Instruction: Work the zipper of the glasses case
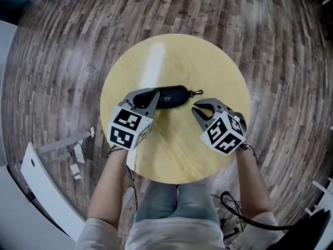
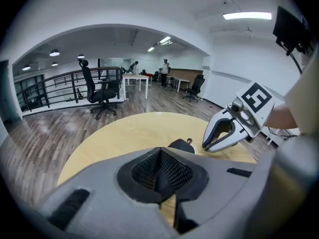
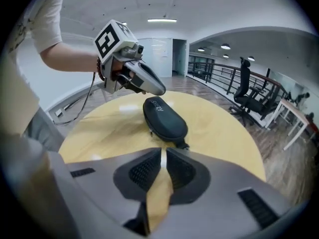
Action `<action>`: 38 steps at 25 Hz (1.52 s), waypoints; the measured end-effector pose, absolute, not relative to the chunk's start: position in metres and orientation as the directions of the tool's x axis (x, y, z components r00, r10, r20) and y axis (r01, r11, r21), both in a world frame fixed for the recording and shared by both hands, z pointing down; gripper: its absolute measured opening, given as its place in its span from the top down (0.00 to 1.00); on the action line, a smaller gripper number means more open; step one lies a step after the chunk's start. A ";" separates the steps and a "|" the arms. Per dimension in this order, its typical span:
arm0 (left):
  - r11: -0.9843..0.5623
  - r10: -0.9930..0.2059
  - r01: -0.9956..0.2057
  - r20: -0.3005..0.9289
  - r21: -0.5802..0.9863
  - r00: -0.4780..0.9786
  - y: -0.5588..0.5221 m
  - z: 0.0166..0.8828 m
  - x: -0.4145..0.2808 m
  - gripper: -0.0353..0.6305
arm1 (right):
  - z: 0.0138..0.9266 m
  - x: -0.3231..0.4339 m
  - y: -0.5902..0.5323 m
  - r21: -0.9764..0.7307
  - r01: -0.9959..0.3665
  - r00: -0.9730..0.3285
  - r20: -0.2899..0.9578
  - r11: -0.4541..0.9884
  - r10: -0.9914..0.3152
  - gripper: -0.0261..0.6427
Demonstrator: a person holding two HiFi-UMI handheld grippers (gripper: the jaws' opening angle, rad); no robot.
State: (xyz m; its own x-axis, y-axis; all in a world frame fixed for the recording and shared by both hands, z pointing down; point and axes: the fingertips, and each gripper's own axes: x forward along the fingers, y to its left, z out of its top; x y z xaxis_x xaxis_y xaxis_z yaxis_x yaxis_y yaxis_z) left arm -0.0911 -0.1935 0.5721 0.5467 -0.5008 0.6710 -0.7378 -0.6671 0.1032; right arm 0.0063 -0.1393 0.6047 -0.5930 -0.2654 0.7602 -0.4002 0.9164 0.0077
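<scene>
Head view: one round yellow table [image 1: 171, 158] on a wooden floor [image 1: 57, 61], and on it one black glasses case [image 1: 169, 97], lying flat across the middle, with one small loop [image 1: 197, 93] at its right end. Two grippers, each with one marker cube. Left gripper [image 1: 154, 94] at the left end of the case, touching or just above, cannot tell which; jaws pressed together, nothing between. Right gripper [image 1: 197, 108] just beside the loop end, not touching the case; jaws a narrow slit apart, only table seen through
</scene>
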 end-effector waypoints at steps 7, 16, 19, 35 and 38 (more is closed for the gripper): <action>-0.652 -0.459 -0.739 0.689 0.167 0.561 -0.193 0.589 -0.090 0.94 | 0.629 -0.031 -0.128 -0.038 -0.583 -0.505 0.799 0.812 -0.325 0.84; -0.659 -0.443 -0.727 0.681 0.194 0.583 -0.195 0.590 -0.092 0.94 | 0.634 -0.036 -0.150 -0.015 -0.699 -0.439 0.798 0.715 -0.412 0.95; -0.663 -0.438 -0.719 0.672 0.206 0.597 -0.193 0.590 -0.095 0.94 | 0.635 -0.038 -0.149 -0.027 -0.677 -0.456 0.800 0.736 -0.390 0.96; -0.676 -0.409 -0.694 0.659 0.245 0.631 -0.195 0.591 -0.092 0.94 | 0.636 -0.044 -0.150 -0.065 -0.771 -0.429 0.788 0.634 -0.442 0.95; -0.682 -0.405 -0.687 0.654 0.249 0.639 -0.192 0.591 -0.093 0.94 | 0.636 -0.045 -0.148 -0.047 -0.778 -0.418 0.783 0.627 -0.460 0.96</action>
State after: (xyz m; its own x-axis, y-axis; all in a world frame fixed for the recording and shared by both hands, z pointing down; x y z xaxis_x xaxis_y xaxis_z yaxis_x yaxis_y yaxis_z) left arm -0.0929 -0.1921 0.5908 0.6388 -0.4046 0.6544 -0.6874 -0.6822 0.2492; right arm -0.0446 -0.1482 0.6360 -0.4184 -0.4604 0.7829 -0.7776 0.6271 -0.0468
